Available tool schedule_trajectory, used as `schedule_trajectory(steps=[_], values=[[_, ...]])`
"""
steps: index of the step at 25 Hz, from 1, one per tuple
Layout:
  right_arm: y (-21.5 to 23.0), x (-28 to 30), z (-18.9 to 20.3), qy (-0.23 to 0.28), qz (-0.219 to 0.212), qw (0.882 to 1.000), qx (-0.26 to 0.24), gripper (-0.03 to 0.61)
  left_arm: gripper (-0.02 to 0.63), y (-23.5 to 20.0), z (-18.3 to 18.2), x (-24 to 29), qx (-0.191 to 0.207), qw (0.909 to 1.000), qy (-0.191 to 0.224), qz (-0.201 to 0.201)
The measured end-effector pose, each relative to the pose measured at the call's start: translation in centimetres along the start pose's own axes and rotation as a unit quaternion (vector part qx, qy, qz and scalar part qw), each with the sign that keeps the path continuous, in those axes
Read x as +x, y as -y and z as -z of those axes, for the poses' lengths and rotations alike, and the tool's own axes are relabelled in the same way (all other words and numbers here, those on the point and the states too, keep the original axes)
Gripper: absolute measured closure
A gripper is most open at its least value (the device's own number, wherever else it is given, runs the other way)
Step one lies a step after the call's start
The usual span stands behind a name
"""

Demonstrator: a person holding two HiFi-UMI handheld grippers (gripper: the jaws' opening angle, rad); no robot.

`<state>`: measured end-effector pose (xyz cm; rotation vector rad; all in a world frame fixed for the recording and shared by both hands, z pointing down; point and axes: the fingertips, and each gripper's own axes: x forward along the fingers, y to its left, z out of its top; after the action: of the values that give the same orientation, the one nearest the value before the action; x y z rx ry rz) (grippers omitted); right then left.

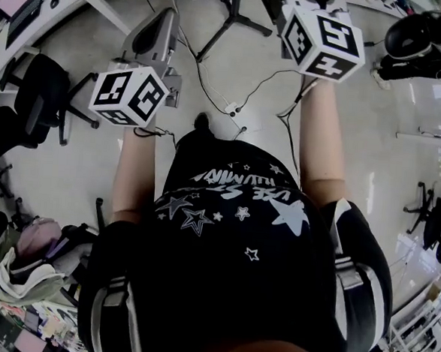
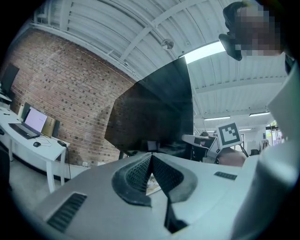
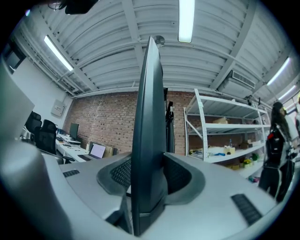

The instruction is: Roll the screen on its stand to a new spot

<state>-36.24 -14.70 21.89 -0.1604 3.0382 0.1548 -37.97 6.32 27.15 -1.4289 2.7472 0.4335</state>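
The screen (image 3: pixel 149 117) is a thin dark panel, seen edge-on in the right gripper view, rising from between the jaws toward the ceiling. My right gripper (image 3: pixel 147 180) is shut on that edge, a pad pressing on each side. From the left gripper view the screen's dark face (image 2: pixel 154 110) tilts up just beyond my left gripper (image 2: pixel 151 158), whose pads meet with nothing visible between them. The right gripper's marker cube (image 2: pixel 228 134) shows past the panel. In the head view only the two marker cubes, left (image 1: pixel 128 95) and right (image 1: pixel 322 42), show ahead of the person's arms; the jaws are hidden.
White desks with a laptop (image 2: pixel 33 123) line the brick wall at left. White shelving (image 3: pixel 225 138) stands at right, with a person (image 3: pixel 276 140) beside it. Office chairs (image 1: pixel 37 98) and loose cables (image 1: pixel 233 105) lie on the floor ahead.
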Motion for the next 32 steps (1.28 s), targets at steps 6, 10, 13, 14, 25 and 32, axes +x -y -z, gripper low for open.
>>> schedule_trajectory(steps=[6, 10, 13, 14, 25, 32], values=[[2.3, -2.3, 0.3, 0.009, 0.009, 1.000, 0.008, 0.411, 0.603, 0.6, 0.6, -2.5, 0.001, 0.9996, 0.001, -0.029], [3.4, -4.6, 0.5, 0.005, 0.012, 1.000, 0.005, 0.413, 0.603, 1.1, 1.5, -3.0, -0.002, 0.9995, -0.008, -0.031], [4.0, -6.0, 0.4, 0.007, 0.013, 1.000, 0.008, 0.413, 0.603, 1.7, 1.8, -2.6, -0.006, 0.9995, -0.011, -0.027], [4.3, -6.5, 0.4, 0.008, 0.015, 1.000, 0.009, 0.413, 0.603, 1.9, 1.9, -2.3, -0.005, 0.9997, -0.011, -0.023], [6.7, -13.9, -0.4, 0.013, 0.071, 0.997, 0.017, 0.420, 0.603, 4.1, 3.1, -1.5, -0.024, 0.9988, -0.027, 0.034], [7.8, -19.3, -0.9, 0.021, 0.117, 0.993, 0.021, 0.423, 0.603, 4.2, 3.4, -1.8, -0.036, 0.9956, -0.048, 0.071]])
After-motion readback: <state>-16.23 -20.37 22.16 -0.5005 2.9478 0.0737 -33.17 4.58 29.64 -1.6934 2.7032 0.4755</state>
